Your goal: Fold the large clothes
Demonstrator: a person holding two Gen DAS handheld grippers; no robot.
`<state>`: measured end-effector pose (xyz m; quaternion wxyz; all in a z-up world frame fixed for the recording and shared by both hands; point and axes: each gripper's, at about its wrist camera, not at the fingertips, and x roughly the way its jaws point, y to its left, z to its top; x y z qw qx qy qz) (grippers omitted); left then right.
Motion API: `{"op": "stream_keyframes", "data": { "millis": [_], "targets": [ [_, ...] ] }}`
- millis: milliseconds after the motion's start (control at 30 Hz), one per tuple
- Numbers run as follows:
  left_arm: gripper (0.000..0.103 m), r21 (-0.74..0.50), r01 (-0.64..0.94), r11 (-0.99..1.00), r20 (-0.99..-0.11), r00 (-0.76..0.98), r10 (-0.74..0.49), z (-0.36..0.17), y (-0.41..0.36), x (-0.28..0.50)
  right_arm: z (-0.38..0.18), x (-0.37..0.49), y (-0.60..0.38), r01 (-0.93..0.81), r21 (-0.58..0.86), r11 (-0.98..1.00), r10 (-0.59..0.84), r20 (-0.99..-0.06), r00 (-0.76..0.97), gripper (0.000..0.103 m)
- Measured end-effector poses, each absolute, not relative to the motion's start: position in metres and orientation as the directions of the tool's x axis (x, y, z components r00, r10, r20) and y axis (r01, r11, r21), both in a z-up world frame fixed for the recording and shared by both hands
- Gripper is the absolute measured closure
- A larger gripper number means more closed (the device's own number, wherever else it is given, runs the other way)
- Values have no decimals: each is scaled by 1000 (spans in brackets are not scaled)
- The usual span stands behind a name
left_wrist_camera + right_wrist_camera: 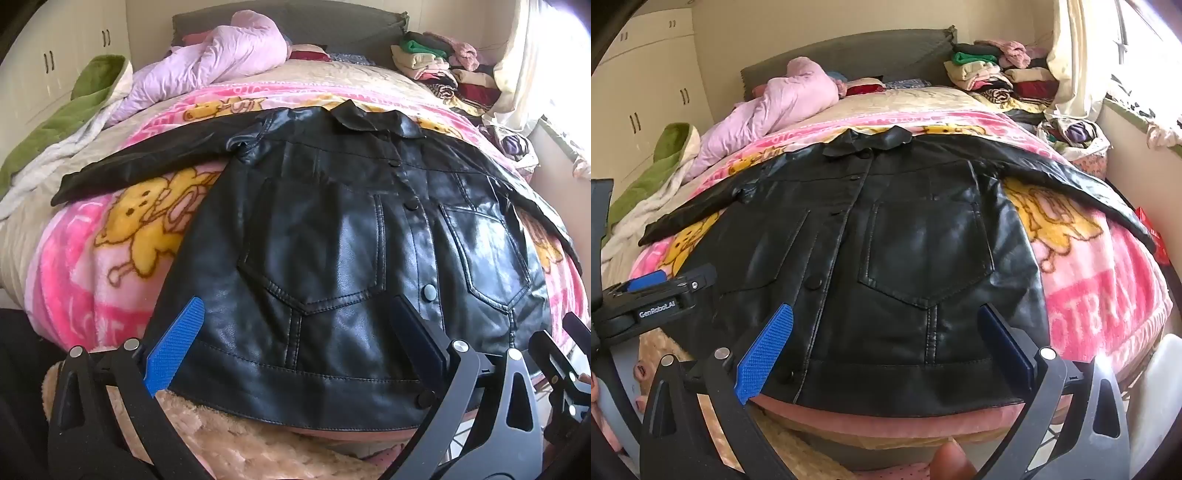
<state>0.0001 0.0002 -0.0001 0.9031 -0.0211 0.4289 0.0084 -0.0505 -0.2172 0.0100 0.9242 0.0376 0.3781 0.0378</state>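
Your left gripper (295,339) and right gripper (886,343) both gape wide above the hem of the black leather jacket (351,229), gripping nothing. The jacket lies front-up, sleeves spread, on the pink cartoon blanket (92,266). Only your right view reads "GenRobot.AI" on the left gripper's body.
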Motion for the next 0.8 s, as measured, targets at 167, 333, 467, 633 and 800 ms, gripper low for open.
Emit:
{"op": "stream_keyframes", "data": {
  "millis": [167,333,467,633,800],
  "targets": [
    [9,-24,-37,999,-775,631,5,0,2,2,13,-49,-217,-29,102,994,92,-695,713,4],
    [9,-16,-29,999,-772,636,7,0,-1,1,18,-49,-211,-46,91,995,97,-697,711,4],
    [9,-13,-26,1000,-769,640,7,0,0,2,16,-52,-213,-49,90,995,98,-688,719,4],
    [9,-14,-22,1000,-766,642,3,0,3,3,14,-51,-213,-59,78,995,97,-691,716,4],
    [9,5,-20,1000,-763,646,17,5,-6,4,14,-51,-212,-62,76,995,97,-689,718,4]
  ]
}}
